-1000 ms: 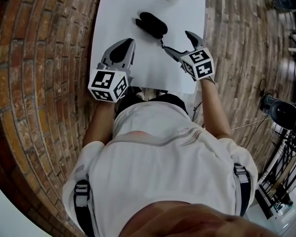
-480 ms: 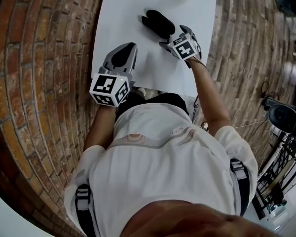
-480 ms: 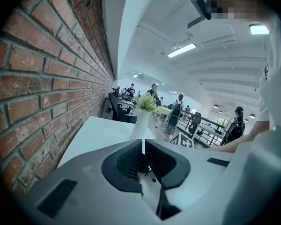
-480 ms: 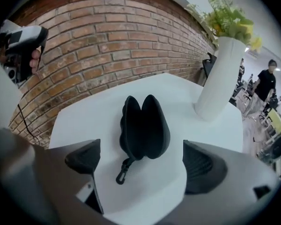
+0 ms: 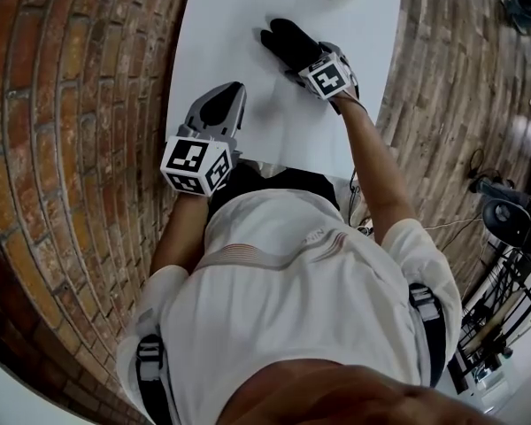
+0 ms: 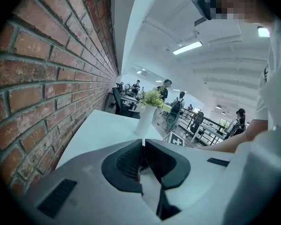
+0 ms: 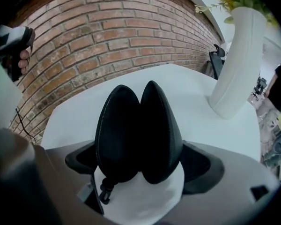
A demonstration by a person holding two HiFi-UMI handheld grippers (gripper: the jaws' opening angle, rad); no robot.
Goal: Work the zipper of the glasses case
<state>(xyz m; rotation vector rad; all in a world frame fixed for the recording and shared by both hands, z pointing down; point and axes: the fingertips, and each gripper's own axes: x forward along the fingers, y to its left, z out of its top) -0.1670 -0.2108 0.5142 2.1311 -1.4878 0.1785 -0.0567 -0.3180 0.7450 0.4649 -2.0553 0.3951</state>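
Item: person at a white table (image 5: 221,25), seen from above, with a brick wall (image 5: 80,104) along the table's left side.

- Nearest: white shirt (image 5: 301,299). It bore a small line of print, too small to read.
- Left forearm (image 5: 179,228): bent and kept close to the body.
- Left gripper (image 5: 235,88): over the near left part of the table, pointing away from the person. Its jaws were closed together with nothing between them. Its marker cube (image 5: 195,165) carried black-and-white squares and no words.
- Right forearm (image 5: 372,171): bare and stretched forward.
- Right gripper (image 7: 140,163): well out over the table. Its marker cube (image 5: 327,75) faced up, patterned alike. Its jaws stood apart on either side of the near end of the glasses case. Whether the pads touched the case could not be told.
- Glasses case (image 7: 138,130): black, lying on the table toward the far right. Its two halves were splayed apart side by side, with zipper teeth along the rims. A small black clip (image 7: 104,191) hung at the near end of the left half.
- Farthest: white vase (image 7: 234,60) with greenery, just beyond the case at the table's far end.
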